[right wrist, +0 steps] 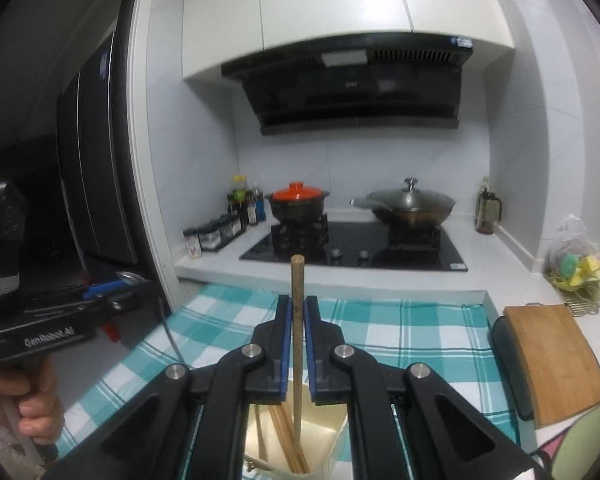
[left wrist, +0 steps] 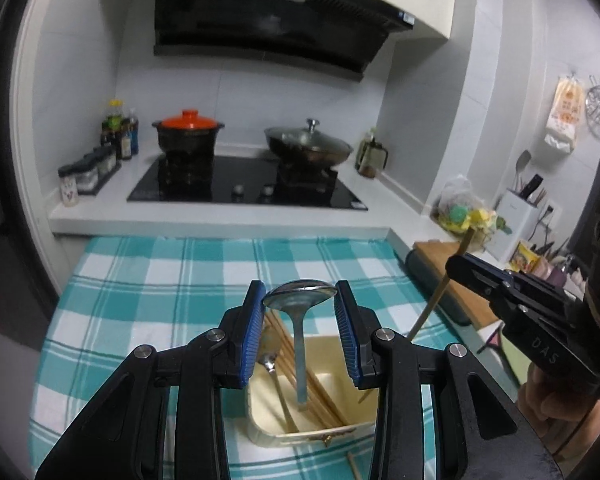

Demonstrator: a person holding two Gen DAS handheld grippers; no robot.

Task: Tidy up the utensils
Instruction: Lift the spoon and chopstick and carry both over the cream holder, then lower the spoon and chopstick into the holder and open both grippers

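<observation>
Left claw [left wrist: 300, 306] grips spoon [left wrist: 299, 298] bowl; right claw [right wrist: 296, 322] clamps chopstick [right wrist: 297, 304], both above tray [left wrist: 268, 420] rim.

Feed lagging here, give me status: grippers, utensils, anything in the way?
Left gripper shut on spoon. Right gripper shut on chopstick. Both over cream box. Nothing blocking.

2 wrist views facing stove [left wrist: 247, 184]

Dim, cool indoor light, soft all round.

Both fisheye views bow the walls and go black at the rims; the white cabinets [right wrist: 332, 4] look brightest, the cooktop [left wrist: 248, 184] throws faint glare, and everything is slightly smeared.
</observation>
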